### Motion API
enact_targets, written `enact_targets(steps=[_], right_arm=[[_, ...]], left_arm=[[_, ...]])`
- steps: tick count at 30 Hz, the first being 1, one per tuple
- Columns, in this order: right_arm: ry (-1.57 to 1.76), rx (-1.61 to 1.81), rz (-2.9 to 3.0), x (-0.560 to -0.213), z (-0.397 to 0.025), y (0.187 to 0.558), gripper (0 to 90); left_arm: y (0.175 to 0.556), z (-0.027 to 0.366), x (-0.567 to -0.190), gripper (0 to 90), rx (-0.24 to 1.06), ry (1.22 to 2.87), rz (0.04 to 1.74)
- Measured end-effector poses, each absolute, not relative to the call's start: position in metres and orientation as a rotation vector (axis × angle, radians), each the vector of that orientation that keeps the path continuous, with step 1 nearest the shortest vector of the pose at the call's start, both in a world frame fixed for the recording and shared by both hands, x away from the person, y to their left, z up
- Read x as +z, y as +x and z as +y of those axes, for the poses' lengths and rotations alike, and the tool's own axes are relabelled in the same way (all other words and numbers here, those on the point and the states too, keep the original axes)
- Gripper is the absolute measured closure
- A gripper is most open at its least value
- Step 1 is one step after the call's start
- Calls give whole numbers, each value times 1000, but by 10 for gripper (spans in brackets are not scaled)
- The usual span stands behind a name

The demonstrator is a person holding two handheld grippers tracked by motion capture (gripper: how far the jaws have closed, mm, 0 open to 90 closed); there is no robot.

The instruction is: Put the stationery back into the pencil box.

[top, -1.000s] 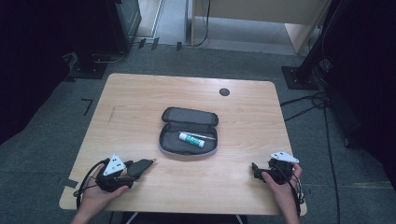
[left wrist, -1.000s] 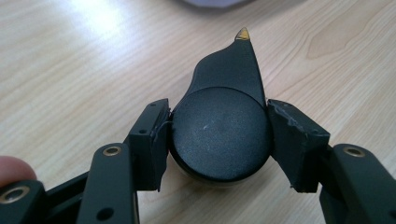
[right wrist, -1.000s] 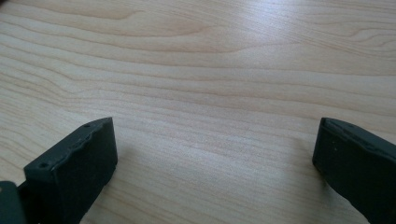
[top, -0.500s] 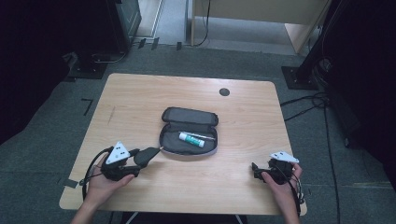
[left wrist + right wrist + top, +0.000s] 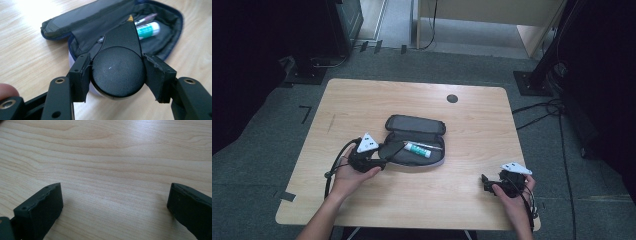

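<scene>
An open dark pencil case (image 5: 414, 125) lies in the middle of the wooden table (image 5: 362, 100). Inside it rests a green-and-white tube (image 5: 417, 149), with a thin pen beside it (image 5: 147, 18). My left gripper (image 5: 381, 159) is at the case's near-left corner, shut on a black object (image 5: 117, 72) with a round end and a tapered tip that points into the case (image 5: 105, 17). The tube (image 5: 147, 28) lies just beyond that tip. My right gripper (image 5: 486, 182) rests open near the table's front right, with bare wood between its jaws (image 5: 115, 205).
A round dark grommet (image 5: 452, 98) sits in the table's far right part. Black stands and cables are on the carpet around the table. Bare wood stretches left of and behind the case.
My left gripper has moved forward and right from the front-left edge up to the case, carrying the black object. The right gripper has stayed put.
</scene>
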State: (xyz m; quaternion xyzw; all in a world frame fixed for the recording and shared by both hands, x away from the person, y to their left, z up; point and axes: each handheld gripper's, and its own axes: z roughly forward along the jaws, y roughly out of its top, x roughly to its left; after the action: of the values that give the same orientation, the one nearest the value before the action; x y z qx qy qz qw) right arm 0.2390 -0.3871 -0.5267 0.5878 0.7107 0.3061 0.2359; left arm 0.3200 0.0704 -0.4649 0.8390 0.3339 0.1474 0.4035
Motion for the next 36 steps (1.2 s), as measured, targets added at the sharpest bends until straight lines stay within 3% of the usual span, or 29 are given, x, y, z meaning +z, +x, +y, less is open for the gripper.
enact_targets(steps=[23, 29, 36], right_arm=[[1612, 839, 1949, -527, -387, 239, 0], [1612, 839, 1949, -527, -387, 239, 0], [1612, 839, 1949, -527, -387, 239, 0]], left_arm=[[341, 40, -483, 421, 370, 2169, 935], [340, 43, -480, 340, 353, 2144, 945], [334, 55, -467, 132, 327, 2057, 958]])
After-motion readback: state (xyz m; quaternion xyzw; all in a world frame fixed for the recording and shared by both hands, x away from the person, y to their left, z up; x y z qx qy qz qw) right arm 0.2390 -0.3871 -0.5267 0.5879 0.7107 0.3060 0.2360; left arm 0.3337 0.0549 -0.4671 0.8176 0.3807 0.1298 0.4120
